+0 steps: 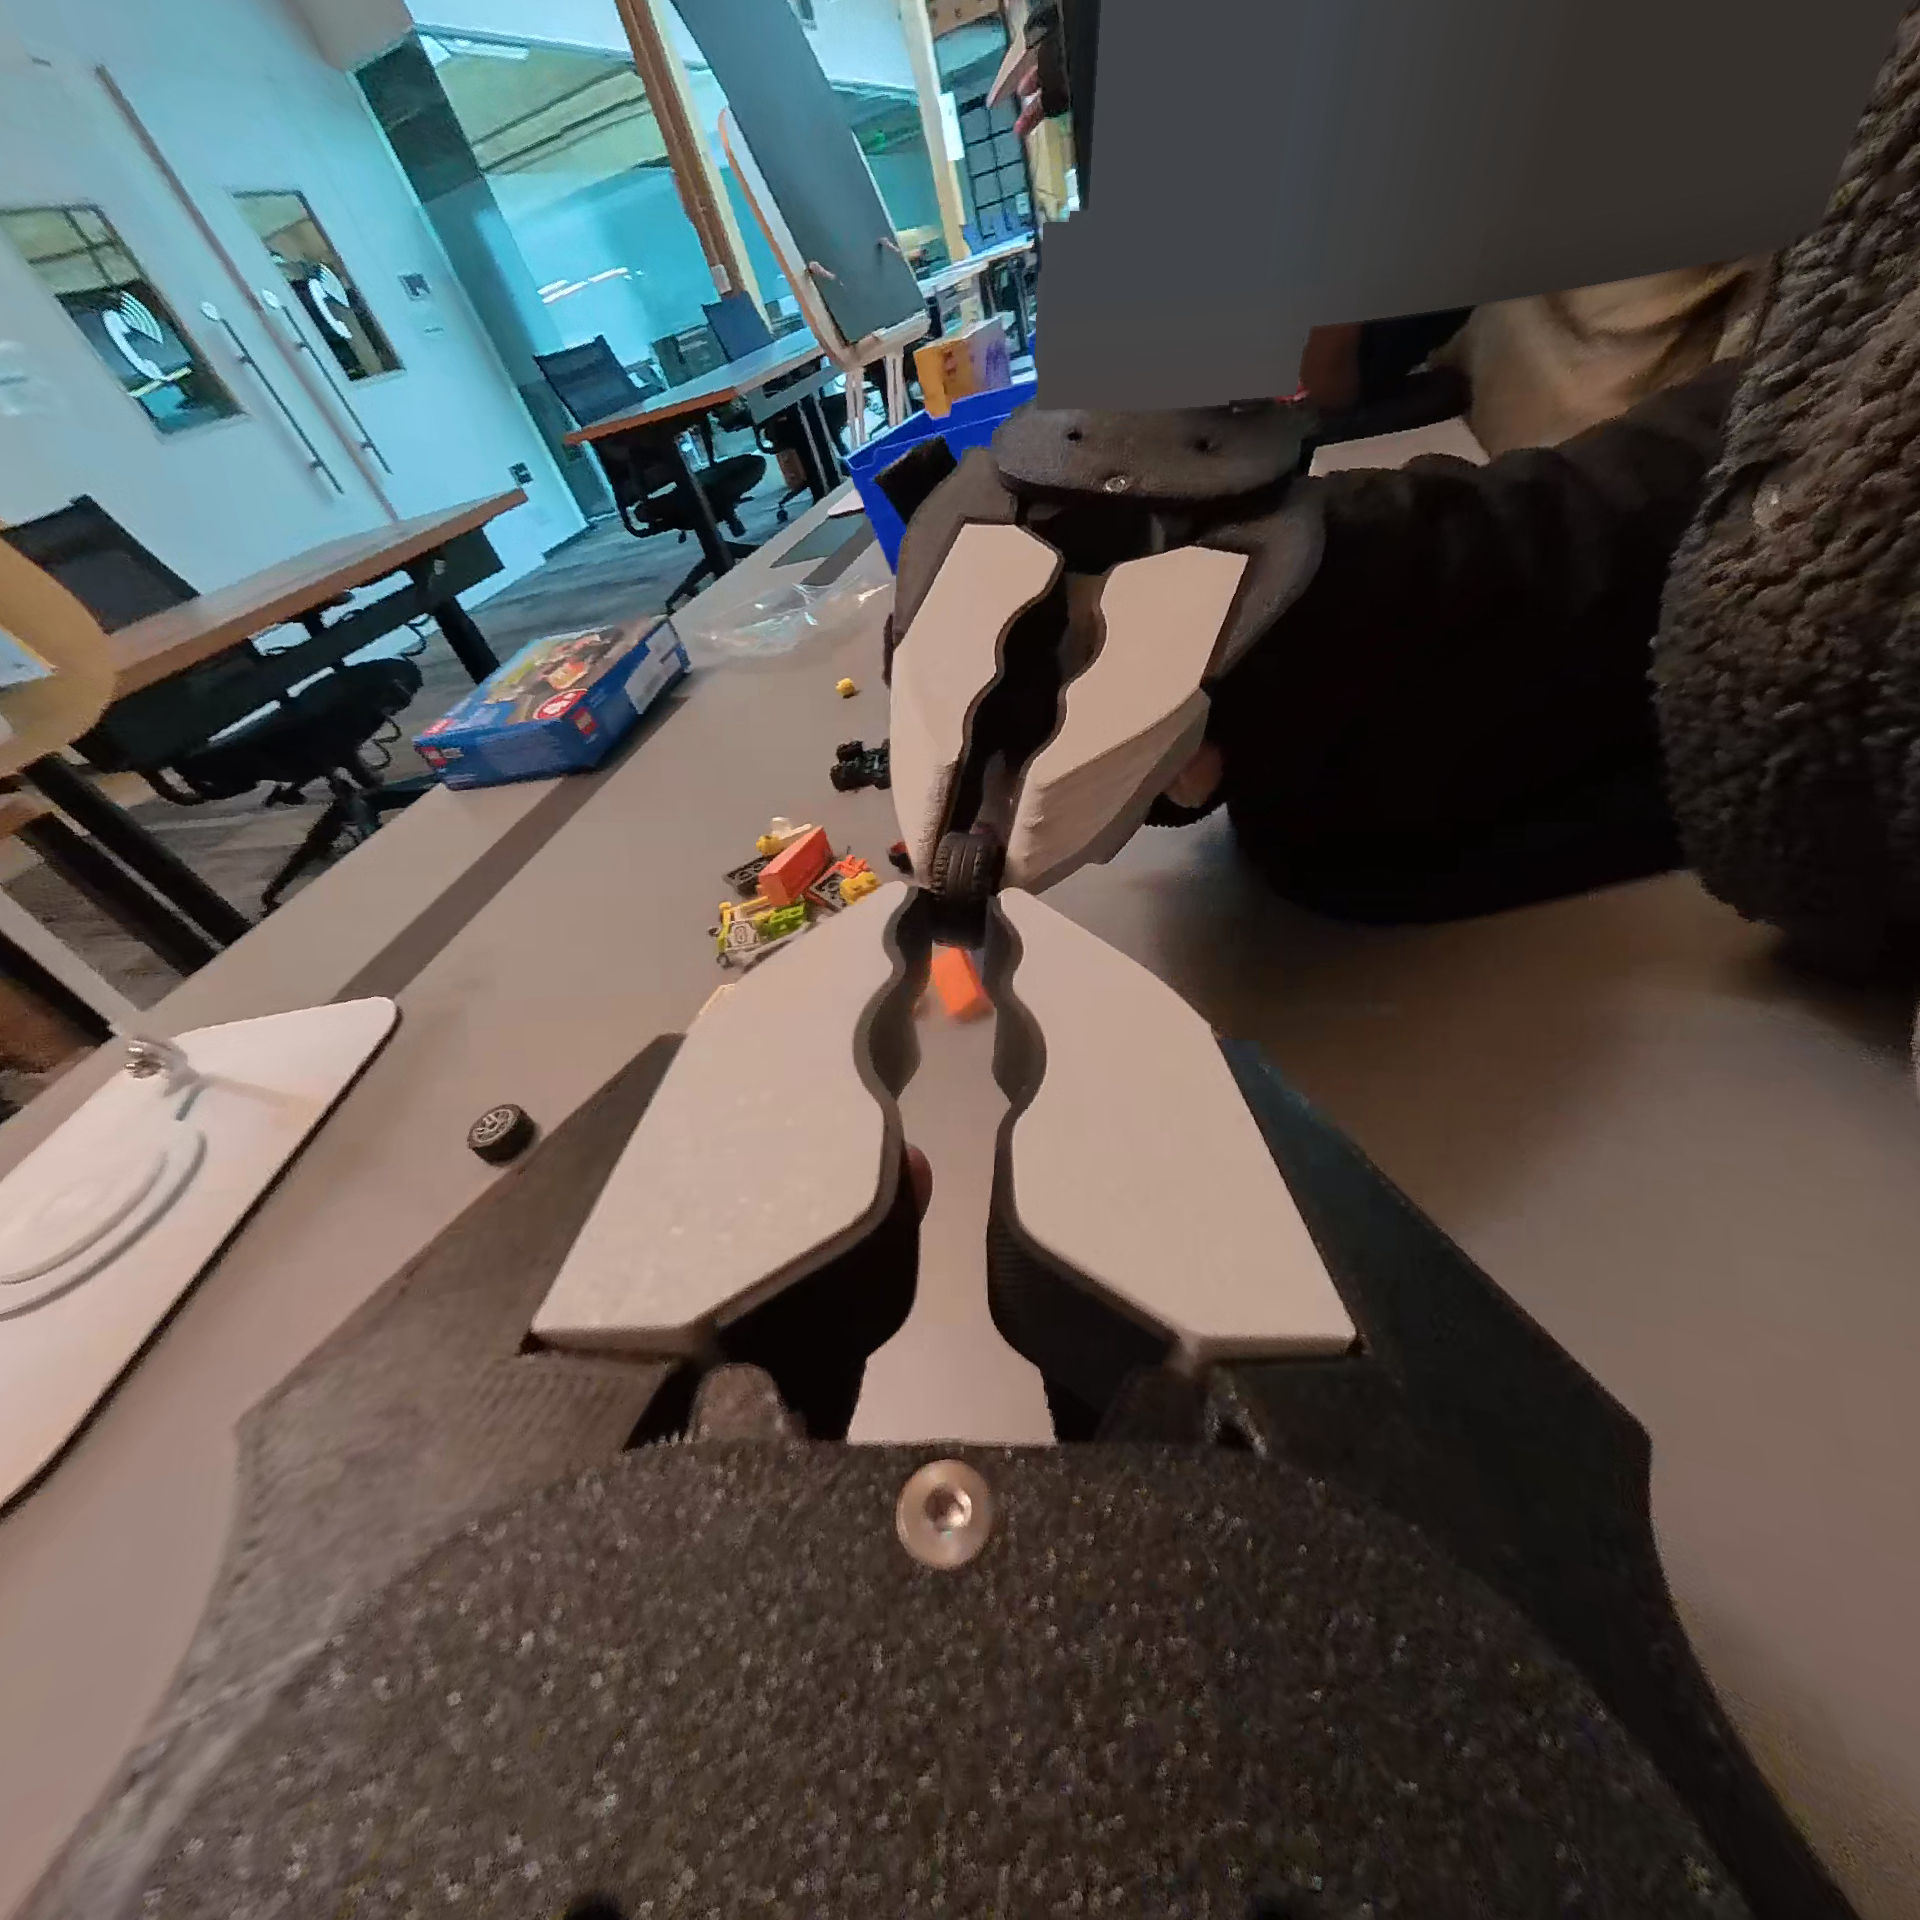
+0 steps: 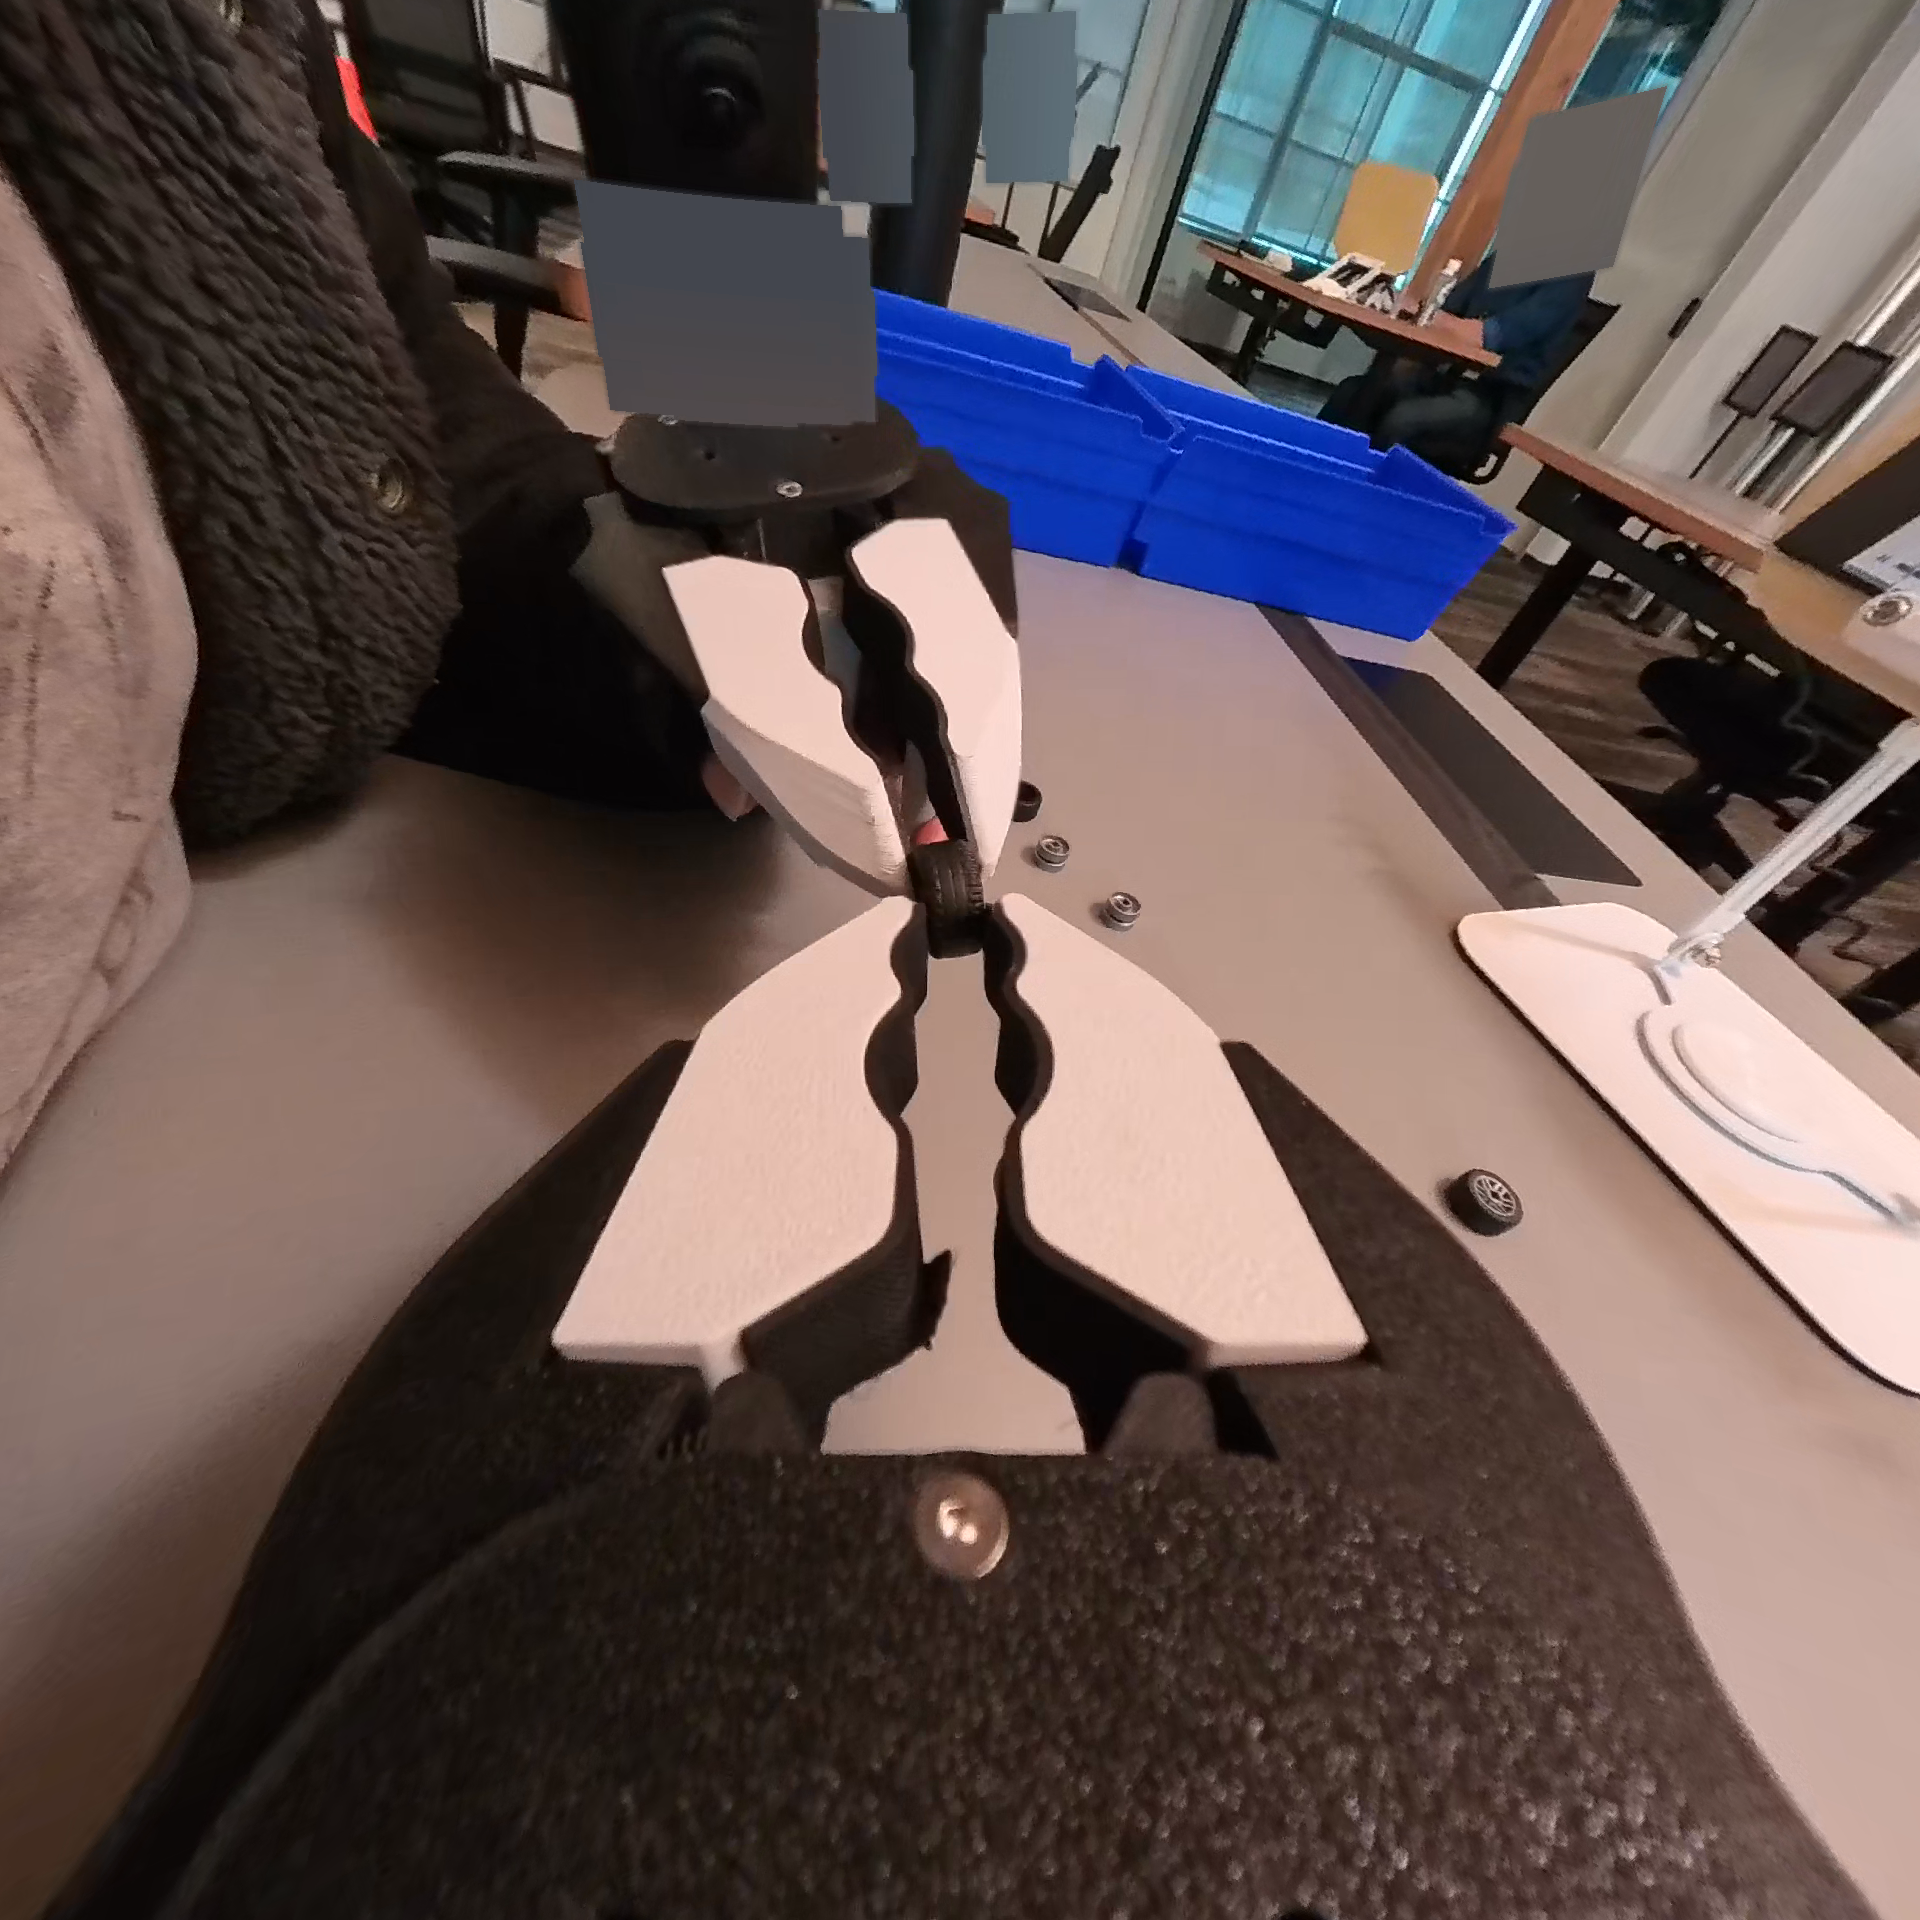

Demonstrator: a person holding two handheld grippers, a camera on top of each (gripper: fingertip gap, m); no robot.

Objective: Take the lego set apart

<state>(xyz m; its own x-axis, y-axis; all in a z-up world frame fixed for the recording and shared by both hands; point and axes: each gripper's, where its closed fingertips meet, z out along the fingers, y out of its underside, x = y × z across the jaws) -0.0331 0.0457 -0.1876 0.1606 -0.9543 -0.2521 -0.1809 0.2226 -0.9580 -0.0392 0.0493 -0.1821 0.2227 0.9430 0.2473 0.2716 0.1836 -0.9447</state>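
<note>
Black rubber, in the form of a small toy tyre (image 1: 968,860), is pinched where the two white-faced tongs meet tip to tip above the grey table (image 1: 1455,1195). The left gripper (image 1: 951,920) is closed onto one end of this wheel assembly and the right gripper (image 2: 961,925) is clamped on the other end, so a wheel appears to be in the act of being pulled from its axle or hub. A steady, straight pull apart is judged to be called for next, without twisting, lest the small part spring away. Just beyond, a blurred orange brick (image 1: 958,985) is seen low between the left tongs. Farther off, a heap of coloured loose bricks (image 1: 795,888) lies on the table, a detached black wheel (image 1: 501,1132) rests to one side, and a blue cardboard box (image 1: 556,707) lies farthest away.
</note>
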